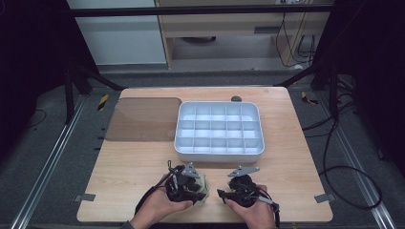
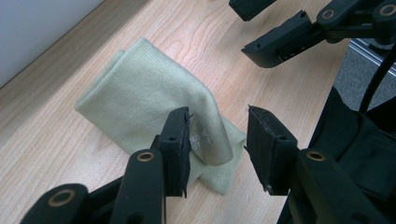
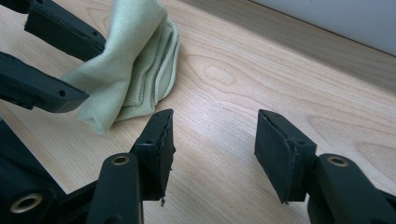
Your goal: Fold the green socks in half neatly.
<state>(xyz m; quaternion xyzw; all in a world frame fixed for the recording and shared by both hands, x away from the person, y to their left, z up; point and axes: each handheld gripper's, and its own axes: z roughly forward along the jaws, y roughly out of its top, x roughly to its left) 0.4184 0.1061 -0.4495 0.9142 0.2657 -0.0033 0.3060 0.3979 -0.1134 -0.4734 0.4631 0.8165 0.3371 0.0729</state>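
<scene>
A folded pale green cloth (image 1: 204, 185) lies on the wooden table (image 1: 129, 167) near its front edge. In the left gripper view the cloth (image 2: 149, 93) spreads ahead of the jaws, and one loose corner reaches between them. My left gripper (image 2: 219, 135) is open, and its pads stand clear of the fabric. From the right gripper view the left gripper (image 3: 93, 70) straddles the cloth (image 3: 135, 56) at the upper left. My right gripper (image 3: 215, 135) is open over bare wood, a short way right of the cloth. Both grippers are held in hands at the front edge.
A white tray (image 1: 219, 155) divided into several compartments stands mid-table, just behind the grippers. A flat brown translucent sheet (image 1: 143, 119) lies to its left. A small dark object (image 1: 236, 98) sits at the far edge. Black frame posts flank the table.
</scene>
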